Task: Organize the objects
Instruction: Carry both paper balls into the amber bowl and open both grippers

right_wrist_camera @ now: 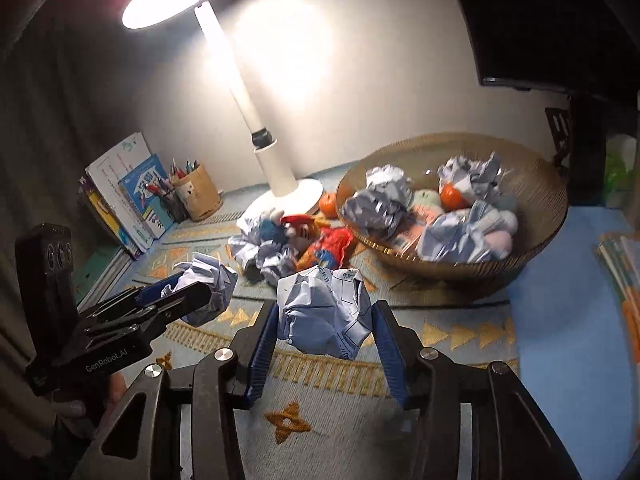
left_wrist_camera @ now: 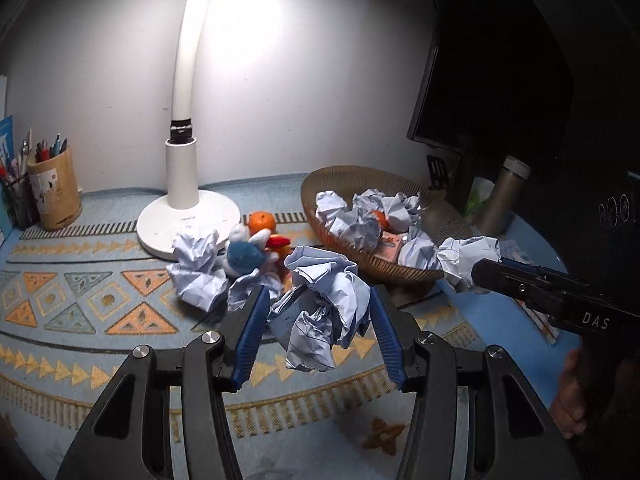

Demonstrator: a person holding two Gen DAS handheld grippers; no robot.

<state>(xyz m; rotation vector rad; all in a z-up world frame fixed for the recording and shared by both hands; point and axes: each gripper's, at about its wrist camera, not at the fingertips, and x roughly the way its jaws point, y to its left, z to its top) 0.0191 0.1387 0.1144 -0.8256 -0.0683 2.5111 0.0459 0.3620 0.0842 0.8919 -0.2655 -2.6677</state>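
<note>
Nearest to me, the left gripper (left_wrist_camera: 316,312) has its blue ribbed pads (left_wrist_camera: 250,336) pressed on a crumpled ball of pale blue lined paper (left_wrist_camera: 320,308), held up off the patterned blue and orange table mat (left_wrist_camera: 80,312). Just beside it, the right gripper (right_wrist_camera: 324,320) squeezes a second crumpled paper ball with printed writing (right_wrist_camera: 324,312), also lifted above the mat. Both sets of jaws are closed on their paper. A bit of the person's hand (left_wrist_camera: 568,396) shows under the right tool.

Past the grippers, near the middle of the mat, more crumpled paper (left_wrist_camera: 198,270) lies in a heap. A small blue and white soft toy (left_wrist_camera: 246,252) and a red and orange soft toy (right_wrist_camera: 320,240) lie touching that heap.

Behind them an orange fruit (left_wrist_camera: 262,222) sits just beside the round foot of a white desk lamp (left_wrist_camera: 184,200), which is lit.

Toward the right edge of the mat stands a wide, round woven brown basket (right_wrist_camera: 536,184). In it lie several paper balls, another orange fruit and some pale soft things.

At the far left corner a tan cup full of pens (left_wrist_camera: 56,192) stands by the wall, with some books (right_wrist_camera: 124,196) next to it. At the far right, a dark screen (left_wrist_camera: 492,72) and a grey bottle (left_wrist_camera: 506,196) stand behind the basket.
</note>
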